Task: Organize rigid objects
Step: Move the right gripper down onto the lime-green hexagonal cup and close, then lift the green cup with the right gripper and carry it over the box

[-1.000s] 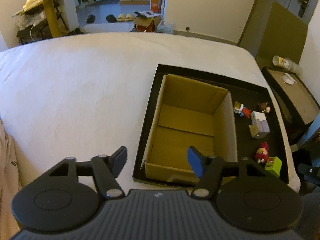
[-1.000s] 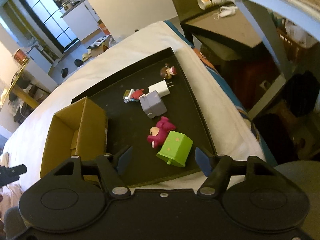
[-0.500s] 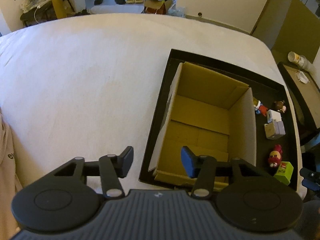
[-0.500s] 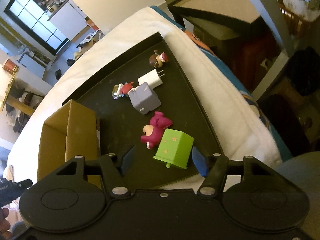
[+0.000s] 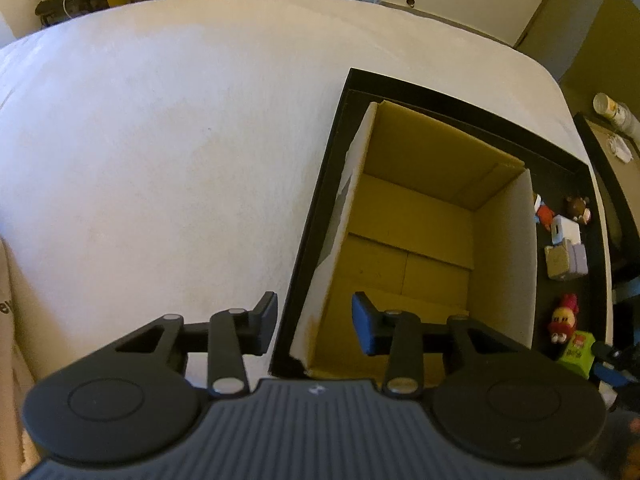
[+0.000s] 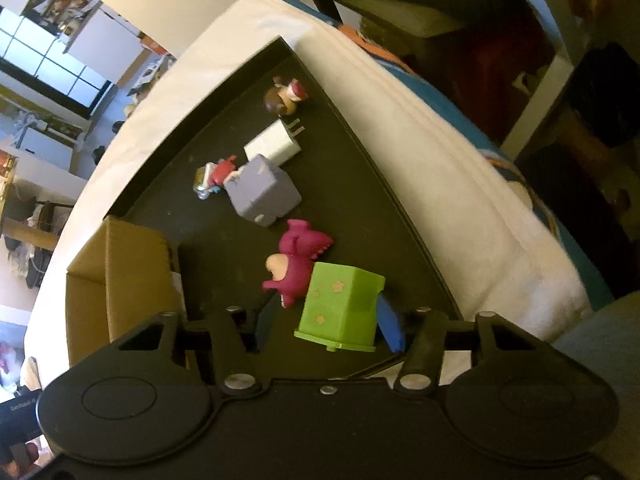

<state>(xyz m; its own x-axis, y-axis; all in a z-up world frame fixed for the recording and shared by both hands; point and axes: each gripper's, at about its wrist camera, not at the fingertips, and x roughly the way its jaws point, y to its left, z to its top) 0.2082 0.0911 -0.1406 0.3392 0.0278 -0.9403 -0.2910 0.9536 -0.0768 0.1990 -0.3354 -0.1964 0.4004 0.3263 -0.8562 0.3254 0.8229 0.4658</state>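
An open, empty cardboard box (image 5: 420, 240) stands in a black tray (image 5: 332, 160) on a white cover. My left gripper (image 5: 314, 324) hangs over the box's near left corner. Its jaws are closing, with the box wall and tray rim between them but untouched. To the right of the box lie a green block (image 6: 340, 304), a magenta bear toy (image 6: 296, 268), a lilac cube (image 6: 264, 192), a white charger (image 6: 274, 144) and two small figures. My right gripper (image 6: 326, 324) straddles the green block, jaws closing. A gap still shows on the block's left side.
The white cover (image 5: 160, 160) spreads wide to the left of the tray. The cover drops off at its right edge (image 6: 480, 208), beside a dark side table (image 6: 400, 4). A paper cup (image 5: 612, 112) lies on that table. Floor clutter sits far behind.
Both grippers have sunk and their jaws have narrowed. The left one shifted toward the box's near left corner. The right one came down around the green block.
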